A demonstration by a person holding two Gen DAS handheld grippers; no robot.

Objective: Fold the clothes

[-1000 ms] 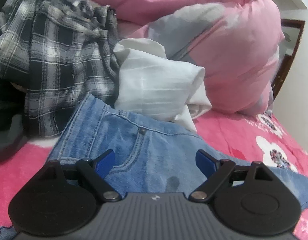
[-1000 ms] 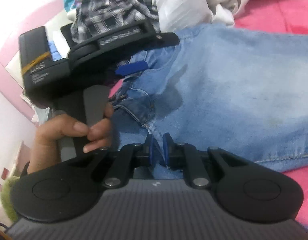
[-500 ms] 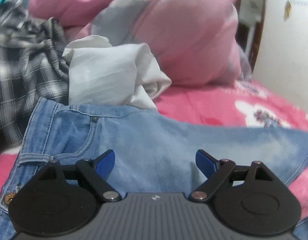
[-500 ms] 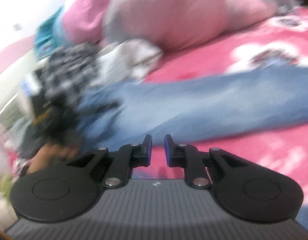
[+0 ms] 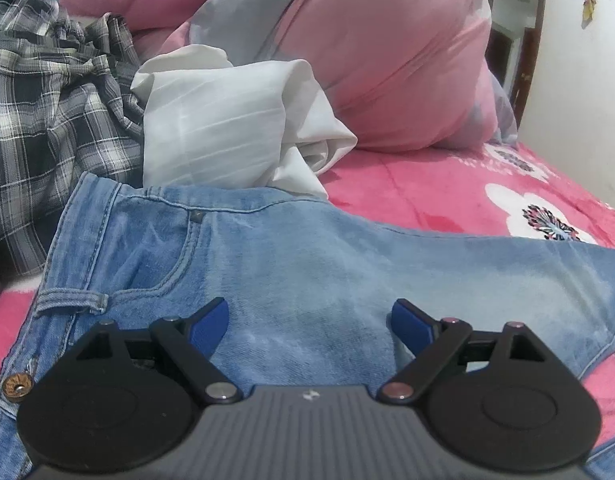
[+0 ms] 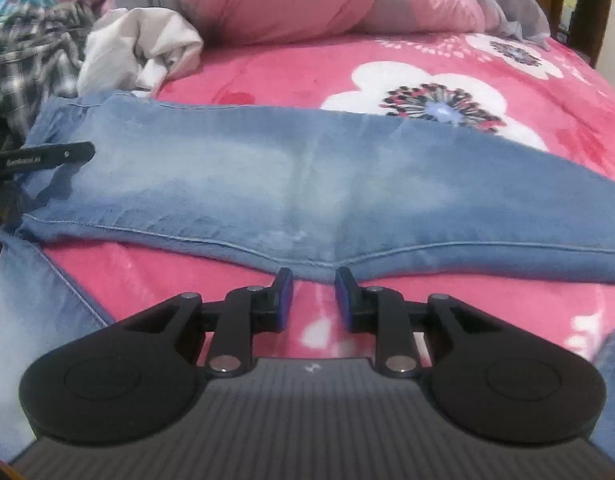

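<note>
Light blue jeans (image 5: 307,264) lie spread on the pink floral bed cover, waistband to the left. My left gripper (image 5: 309,320) is open wide and empty, low over the jeans' hip area near the pocket. In the right wrist view one leg of the jeans (image 6: 307,184) stretches across. My right gripper (image 6: 313,292) is slightly open and empty, its tips just short of the leg's near seam. The tip of the left gripper (image 6: 47,156) shows at the left edge over the jeans.
A crumpled white garment (image 5: 227,128) and a black-and-white plaid shirt (image 5: 47,100) lie behind the waistband. Large pink and grey pillows (image 5: 367,48) fill the back. The pink flowered bed cover (image 6: 427,76) extends right toward a wall (image 5: 579,80).
My right gripper let go of the jeans' fly area, opened a little and swung right to the leg's seam. My left gripper pulled back slightly and turned right, staying open.
</note>
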